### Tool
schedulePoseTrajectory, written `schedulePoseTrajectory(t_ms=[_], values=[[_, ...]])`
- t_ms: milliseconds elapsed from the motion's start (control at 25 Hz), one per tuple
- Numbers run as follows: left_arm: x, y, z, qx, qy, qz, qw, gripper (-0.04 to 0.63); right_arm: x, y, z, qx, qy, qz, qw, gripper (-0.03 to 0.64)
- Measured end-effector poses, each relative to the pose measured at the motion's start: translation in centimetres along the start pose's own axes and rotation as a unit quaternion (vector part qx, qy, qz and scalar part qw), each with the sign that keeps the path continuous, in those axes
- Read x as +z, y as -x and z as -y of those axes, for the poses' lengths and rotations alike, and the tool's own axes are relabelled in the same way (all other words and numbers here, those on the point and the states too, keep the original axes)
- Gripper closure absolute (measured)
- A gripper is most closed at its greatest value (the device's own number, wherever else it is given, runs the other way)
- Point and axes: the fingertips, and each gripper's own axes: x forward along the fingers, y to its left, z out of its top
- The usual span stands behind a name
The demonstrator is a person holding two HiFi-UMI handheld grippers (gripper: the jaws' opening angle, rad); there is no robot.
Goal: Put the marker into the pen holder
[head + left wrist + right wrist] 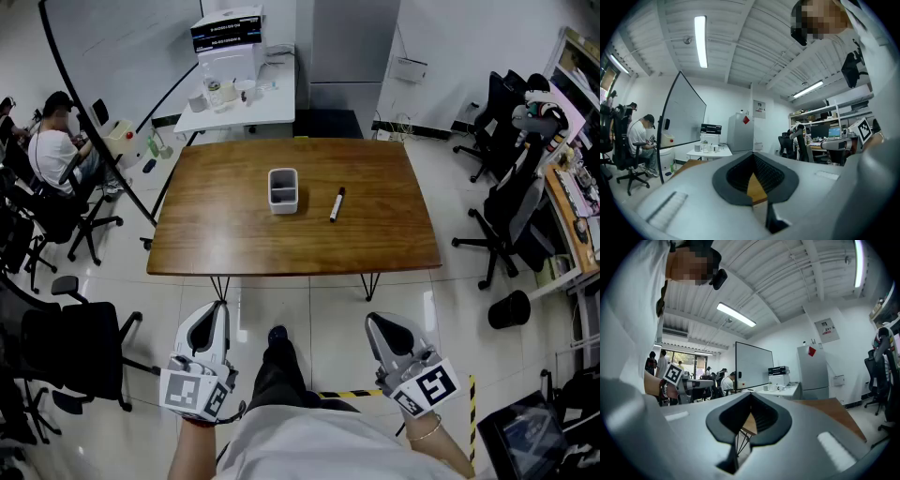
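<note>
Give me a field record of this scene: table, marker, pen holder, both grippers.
Table: wooden, bears two things
Pen holder: white, upright, near the table's middle
Marker: lying flat, right of the pen holder, apart from it
Left gripper: shut, empty, short of the table
Right gripper: shut, empty, short of the table
Task state: marker not yet picked up

Left gripper [214,317] and right gripper [377,328] are held low in front of the body, level with each other and well apart, both pointing forward. Both jaw pairs are together with nothing between them. Marker cubes face up near the wrists. A bracelet [425,432] is on the right wrist.
</note>
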Motion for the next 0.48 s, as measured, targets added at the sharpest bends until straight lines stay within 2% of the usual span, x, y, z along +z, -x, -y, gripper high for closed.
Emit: schedulePoseTrajectory(t_ms=[280,480], values=[[1.6,-9.3,-5.8,-0.022,-0.007,0.018,0.9996,0.594,-1.7,-10.0,6.1,-0.023,0.005,-0.026,0.999,0.617],[3.5,-15.7,-11.1,-0.047,-0.015,0.027,0.9984,0.594,-4.8,-18.3,11.0,-0.069,-0.013,-0.081,0.994,0.551]])
